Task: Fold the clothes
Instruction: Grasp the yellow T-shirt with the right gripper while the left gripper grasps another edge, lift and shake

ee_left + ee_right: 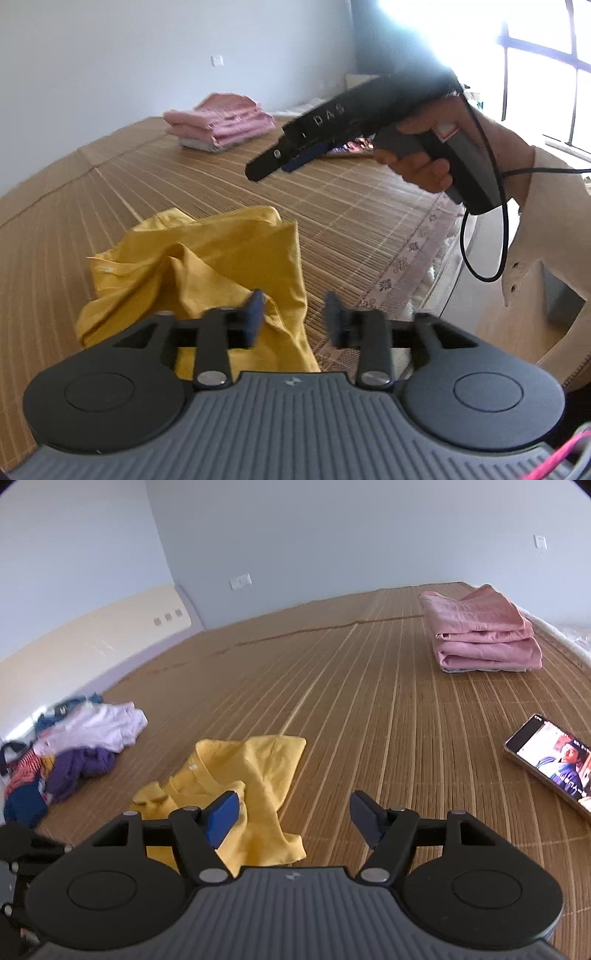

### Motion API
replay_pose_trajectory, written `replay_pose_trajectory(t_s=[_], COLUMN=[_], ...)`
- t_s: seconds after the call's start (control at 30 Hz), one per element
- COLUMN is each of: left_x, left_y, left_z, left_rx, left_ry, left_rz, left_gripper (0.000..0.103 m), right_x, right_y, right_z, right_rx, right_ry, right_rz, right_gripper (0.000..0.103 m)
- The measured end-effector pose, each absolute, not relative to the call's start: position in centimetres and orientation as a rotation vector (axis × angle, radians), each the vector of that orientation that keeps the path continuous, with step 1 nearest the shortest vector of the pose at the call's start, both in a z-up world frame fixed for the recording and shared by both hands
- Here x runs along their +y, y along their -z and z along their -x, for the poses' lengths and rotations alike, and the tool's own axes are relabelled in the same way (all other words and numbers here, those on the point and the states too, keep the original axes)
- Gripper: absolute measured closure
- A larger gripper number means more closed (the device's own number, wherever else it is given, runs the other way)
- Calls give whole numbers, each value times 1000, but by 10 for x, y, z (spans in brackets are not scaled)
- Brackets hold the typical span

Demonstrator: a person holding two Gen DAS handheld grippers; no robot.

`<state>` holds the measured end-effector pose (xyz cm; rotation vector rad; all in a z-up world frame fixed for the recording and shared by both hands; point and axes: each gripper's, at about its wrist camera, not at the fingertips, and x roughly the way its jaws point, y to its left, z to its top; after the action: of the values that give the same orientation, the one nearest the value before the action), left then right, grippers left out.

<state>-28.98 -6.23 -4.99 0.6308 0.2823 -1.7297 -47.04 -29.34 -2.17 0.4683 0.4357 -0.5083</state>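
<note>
Left wrist view showed my left gripper [293, 317] spread wide over the crumpled yellow shirt [207, 266] on the bamboo mat [362, 221], holding nothing. My right gripper [293, 818] was wide too, empty, just right of the shirt. Folded pink clothes [484, 635] sat far right; a phone [554, 760] lay near right.

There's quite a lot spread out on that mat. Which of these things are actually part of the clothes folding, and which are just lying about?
Part of the job:
- crumpled yellow shirt, nearest both grippers
- unfolded clothes heap
- folded pink stack
- left hand-held gripper, open, empty
- right hand-held gripper, open, empty

Just lying about:
- phone, screen lit
- bamboo mat, the work surface
- wall sockets
</note>
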Motion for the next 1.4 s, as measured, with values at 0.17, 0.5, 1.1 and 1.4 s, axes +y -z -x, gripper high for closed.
replay_pose_trajectory(t_s=[0.17, 0.5, 1.1, 1.4], left_x=[-70, -127, -67, 63], left_y=[42, 62, 28, -38], left_z=[270, 252, 200, 135], left_rx=[317, 513, 258, 199], left_ry=[1605, 1453, 1110, 708], left_rz=[-540, -503, -500, -279], left_gripper=[46, 40, 98, 98], right_x=[-294, -302, -293, -267], right_y=[24, 39, 32, -42], right_z=[459, 408, 395, 331], right_rx=[420, 484, 462, 298], right_ry=[389, 221, 233, 127], right_rz=[-474, -442, -349, -221], right_gripper=[36, 61, 99, 99])
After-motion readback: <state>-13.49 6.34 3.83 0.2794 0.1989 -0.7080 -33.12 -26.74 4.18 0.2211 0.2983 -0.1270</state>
